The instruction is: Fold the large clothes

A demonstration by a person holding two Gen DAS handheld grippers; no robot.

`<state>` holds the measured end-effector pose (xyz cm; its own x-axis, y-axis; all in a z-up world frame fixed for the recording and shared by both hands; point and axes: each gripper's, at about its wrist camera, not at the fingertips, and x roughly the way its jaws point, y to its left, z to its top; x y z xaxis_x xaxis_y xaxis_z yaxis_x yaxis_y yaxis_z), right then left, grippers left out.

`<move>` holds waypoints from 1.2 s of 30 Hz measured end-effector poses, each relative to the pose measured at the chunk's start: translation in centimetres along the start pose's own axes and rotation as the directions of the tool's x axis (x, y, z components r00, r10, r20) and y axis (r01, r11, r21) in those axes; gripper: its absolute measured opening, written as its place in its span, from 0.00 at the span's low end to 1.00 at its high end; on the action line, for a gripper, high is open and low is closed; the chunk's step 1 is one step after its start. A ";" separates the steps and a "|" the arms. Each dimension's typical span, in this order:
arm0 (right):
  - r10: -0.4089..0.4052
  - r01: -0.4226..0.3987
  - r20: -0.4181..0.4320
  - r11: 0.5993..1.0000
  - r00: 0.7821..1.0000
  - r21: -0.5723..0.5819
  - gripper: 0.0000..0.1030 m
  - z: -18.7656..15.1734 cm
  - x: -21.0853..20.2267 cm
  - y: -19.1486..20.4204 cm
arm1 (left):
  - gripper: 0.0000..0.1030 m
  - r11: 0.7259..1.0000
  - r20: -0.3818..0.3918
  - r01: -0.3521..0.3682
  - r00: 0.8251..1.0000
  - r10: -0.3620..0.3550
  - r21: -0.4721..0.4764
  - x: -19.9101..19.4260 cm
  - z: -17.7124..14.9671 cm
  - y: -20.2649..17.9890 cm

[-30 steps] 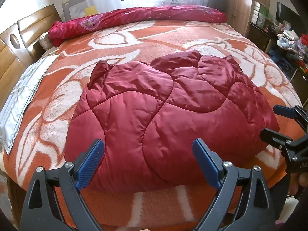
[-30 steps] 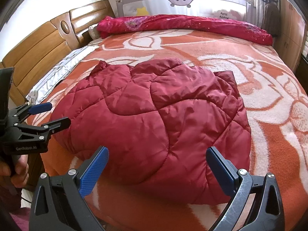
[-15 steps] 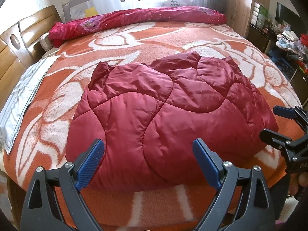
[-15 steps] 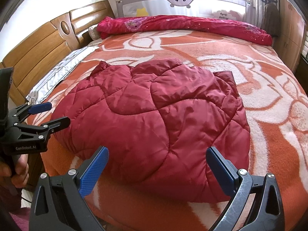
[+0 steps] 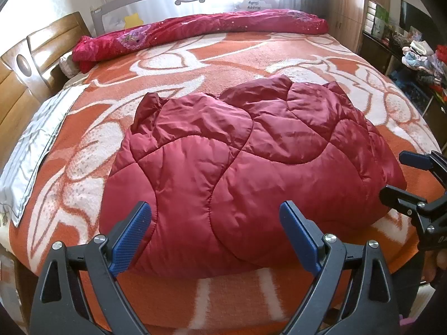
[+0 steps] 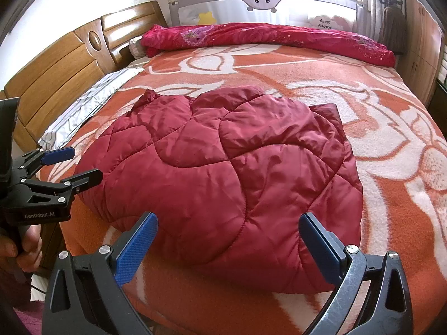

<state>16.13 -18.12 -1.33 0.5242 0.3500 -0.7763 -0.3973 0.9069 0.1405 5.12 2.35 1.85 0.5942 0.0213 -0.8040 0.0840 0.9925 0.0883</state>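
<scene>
Both wrist views look low across the bed's near edge, sharing the red quilted coat (image 5: 245, 167).

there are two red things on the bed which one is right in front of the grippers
The plain dark red quilted padded garment, near the bed's front edge; the floral crimson quilt lies rolled along the far rail.

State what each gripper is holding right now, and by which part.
Nothing is held. The left gripper and right gripper are both open, short of the red quilted jacket lying on the bed.
</scene>
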 end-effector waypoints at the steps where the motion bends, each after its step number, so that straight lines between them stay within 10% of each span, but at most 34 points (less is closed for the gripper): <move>1: 0.000 0.000 0.000 1.000 1.000 -0.001 0.99 0.0 0.0 0.0 | 0.91 1.000 0.000 0.001 1.000 -0.001 0.000 0.0 0.0 0.0; 36: 0.004 -0.004 0.004 1.000 1.000 0.008 0.99 0.4 -0.4 -0.2 | 0.91 1.000 0.022 -0.014 1.000 0.013 0.022 -0.3 0.3 0.0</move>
<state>16.34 -18.34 -0.83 0.5257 0.3543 -0.7733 -0.3934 0.9073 0.1483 5.19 2.32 2.32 0.6127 0.0318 -0.7897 0.0935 0.9893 0.1124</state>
